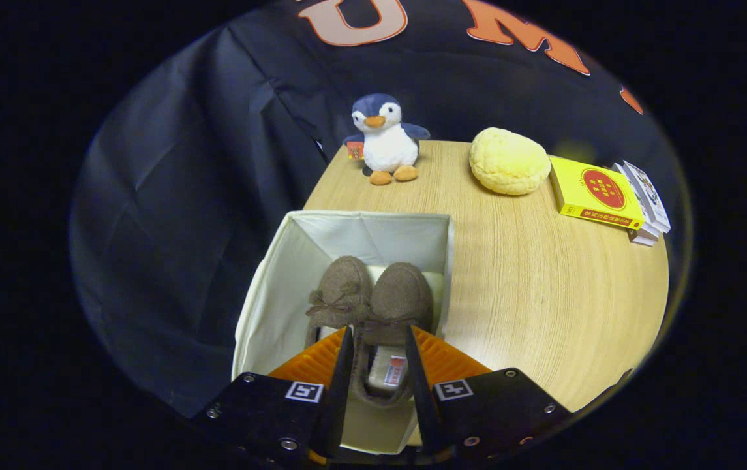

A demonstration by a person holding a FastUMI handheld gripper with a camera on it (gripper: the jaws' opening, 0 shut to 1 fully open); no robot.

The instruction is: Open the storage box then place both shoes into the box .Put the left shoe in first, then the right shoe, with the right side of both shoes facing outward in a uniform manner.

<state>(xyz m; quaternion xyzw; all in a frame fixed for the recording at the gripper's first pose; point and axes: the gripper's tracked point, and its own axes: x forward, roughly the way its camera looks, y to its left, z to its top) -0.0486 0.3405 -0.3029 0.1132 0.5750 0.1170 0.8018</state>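
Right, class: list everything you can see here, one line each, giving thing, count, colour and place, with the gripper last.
storage box: one, cream, open, on the table's near left corner
shoes: two, brown, side by side inside the box
table: one, light wood
penguin toy: one, blue and white, far edge beyond the box
bun-shaped cushion: one, yellow, right of the penguin
books: small stack, yellow on top, far right
gripper: one, fingers straddling the right-hand shoe's heel, contact unclear

Two shoes [370, 303] lay side by side in the storage box [269, 307] on the table [543, 294]; beyond stood a penguin toy [385, 138], bread-shaped cushion [509, 160] and books [598, 194] rightward.
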